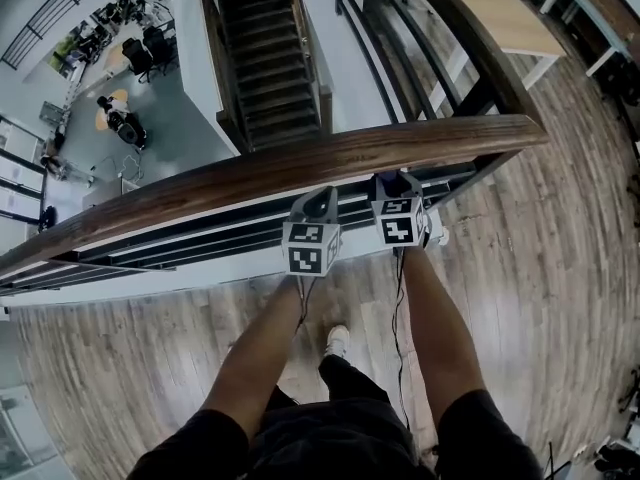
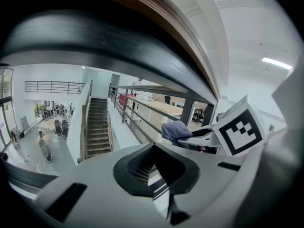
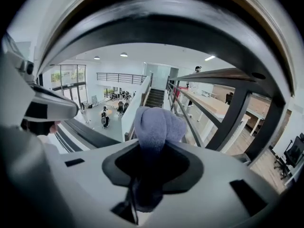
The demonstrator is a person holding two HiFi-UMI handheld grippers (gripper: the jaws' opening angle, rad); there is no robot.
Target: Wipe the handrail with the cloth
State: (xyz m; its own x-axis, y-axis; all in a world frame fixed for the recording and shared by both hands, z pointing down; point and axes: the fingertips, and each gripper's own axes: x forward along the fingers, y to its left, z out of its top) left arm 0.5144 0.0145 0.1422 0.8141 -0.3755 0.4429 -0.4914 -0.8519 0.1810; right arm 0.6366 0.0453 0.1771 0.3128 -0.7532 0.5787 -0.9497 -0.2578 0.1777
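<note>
A long brown wooden handrail (image 1: 250, 173) crosses the head view from lower left to upper right. Both grippers sit side by side at its near edge, pointing under it. My right gripper (image 1: 396, 182) is shut on a bunched grey-blue cloth (image 3: 156, 126), which sticks out beyond the jaws just below the rail's underside (image 3: 199, 18). My left gripper (image 1: 322, 201) is shut with nothing in it. In the left gripper view the cloth (image 2: 175, 129) and the right gripper's marker cube (image 2: 240, 133) show to the right, and the rail (image 2: 142, 23) arches overhead.
Black metal rails (image 1: 200, 233) run below the handrail. Beyond them is a drop to a lower floor (image 1: 170, 108) and a dark staircase (image 1: 262, 58). A wooden table (image 1: 500, 13) stands at upper right. My shoe (image 1: 337, 340) rests on the plank floor (image 1: 540, 268).
</note>
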